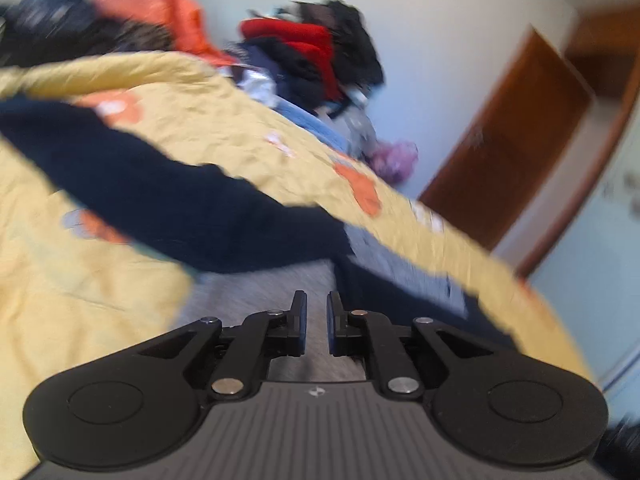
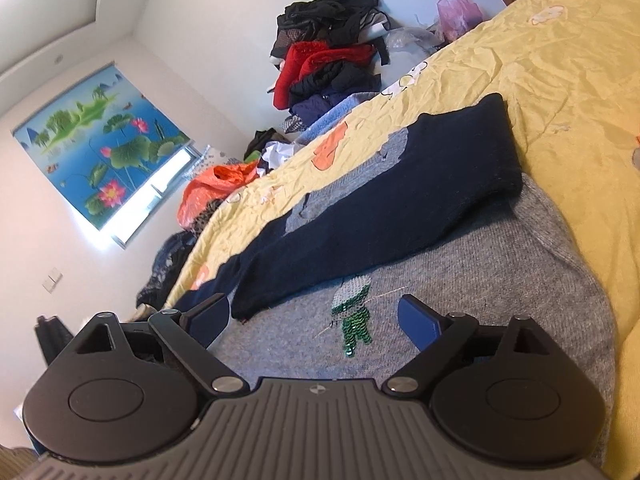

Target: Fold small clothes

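**Grey and navy sweater lying on a yellow bedspread, two grippers over it**

On the yellow bedspread [image 2: 560, 64], printed with orange and white cartoon shapes, lies a small sweater [image 2: 480, 256] with a grey knitted body and dark navy sleeves. One navy sleeve [image 2: 400, 200] is laid diagonally across the grey chest. A small sequin figure [image 2: 354, 320] in silver and green is sewn on the grey front, just below that sleeve.

Seen from the left wrist, the picture is blurred. The left gripper [image 1: 317, 328] has its two fingers drawn close together with only a thin gap between them, and nothing can be seen held there. Grey knit lies directly beneath the fingertips, and a navy sleeve [image 1: 168, 196] stretches away to the upper left across the bedspread.

Seen from the right wrist, the right gripper [image 2: 316, 320] hovers low over the grey chest with its fingers spread wide; the sequin figure sits in the open space between them and neither pad presses on cloth.

Beyond the far edge of the bed, loose clothes are heaped against the white wall: an orange garment [image 2: 216, 188], then a pile of red and black clothing [image 2: 328, 64]. Further right sits a pink plastic bag [image 2: 458, 10]; its contents cannot be made out.
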Action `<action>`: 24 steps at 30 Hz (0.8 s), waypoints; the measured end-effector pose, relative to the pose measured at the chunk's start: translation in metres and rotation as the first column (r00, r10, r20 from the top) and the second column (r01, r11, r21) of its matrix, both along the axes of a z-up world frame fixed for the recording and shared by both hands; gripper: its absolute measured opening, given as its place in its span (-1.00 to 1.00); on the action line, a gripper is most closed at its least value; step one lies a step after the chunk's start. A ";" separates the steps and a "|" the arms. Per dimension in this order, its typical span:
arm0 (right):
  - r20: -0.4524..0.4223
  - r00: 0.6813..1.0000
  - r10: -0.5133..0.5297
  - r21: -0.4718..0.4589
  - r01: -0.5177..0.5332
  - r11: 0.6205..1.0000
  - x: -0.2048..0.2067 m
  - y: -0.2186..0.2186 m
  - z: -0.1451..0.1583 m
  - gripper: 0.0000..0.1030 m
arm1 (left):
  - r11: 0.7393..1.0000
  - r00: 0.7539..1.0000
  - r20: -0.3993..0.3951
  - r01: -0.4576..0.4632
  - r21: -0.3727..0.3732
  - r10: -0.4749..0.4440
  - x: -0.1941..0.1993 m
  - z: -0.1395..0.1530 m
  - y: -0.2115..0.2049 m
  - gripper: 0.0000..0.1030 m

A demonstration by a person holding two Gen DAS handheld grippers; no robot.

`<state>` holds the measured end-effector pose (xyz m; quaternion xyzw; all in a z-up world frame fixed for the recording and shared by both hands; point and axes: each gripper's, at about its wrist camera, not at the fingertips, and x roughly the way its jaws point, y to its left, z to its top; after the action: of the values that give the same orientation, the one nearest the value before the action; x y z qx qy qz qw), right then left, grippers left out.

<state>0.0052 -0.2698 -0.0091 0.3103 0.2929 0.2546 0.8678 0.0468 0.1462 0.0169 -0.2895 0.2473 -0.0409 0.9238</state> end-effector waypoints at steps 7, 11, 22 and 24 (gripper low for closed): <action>0.003 1.000 -0.001 -0.057 0.001 0.998 -0.001 0.007 0.002 0.84 | 0.795 0.864 -0.083 -0.491 -0.356 0.497 -0.006 -0.017 0.176 0.72; 0.004 1.000 -0.006 -0.068 0.006 0.998 -0.001 0.009 0.002 0.84 | 0.694 0.839 -0.142 -0.519 -0.499 0.525 0.009 -0.037 0.250 0.59; 0.008 1.000 -0.005 -0.085 0.006 0.996 0.001 0.012 0.002 0.86 | 0.755 0.813 -0.207 -0.583 -0.300 0.545 0.061 -0.052 0.276 -0.86; 0.008 1.000 -0.005 -0.084 0.005 0.996 0.001 0.012 0.002 0.87 | 0.768 0.799 -0.186 -0.601 -0.222 0.571 0.064 -0.046 0.267 -0.89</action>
<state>0.0064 -0.2579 -0.0069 0.2734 0.2991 0.2411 0.8819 0.1108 0.4136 -0.0291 -0.4767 0.1859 0.2318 0.8273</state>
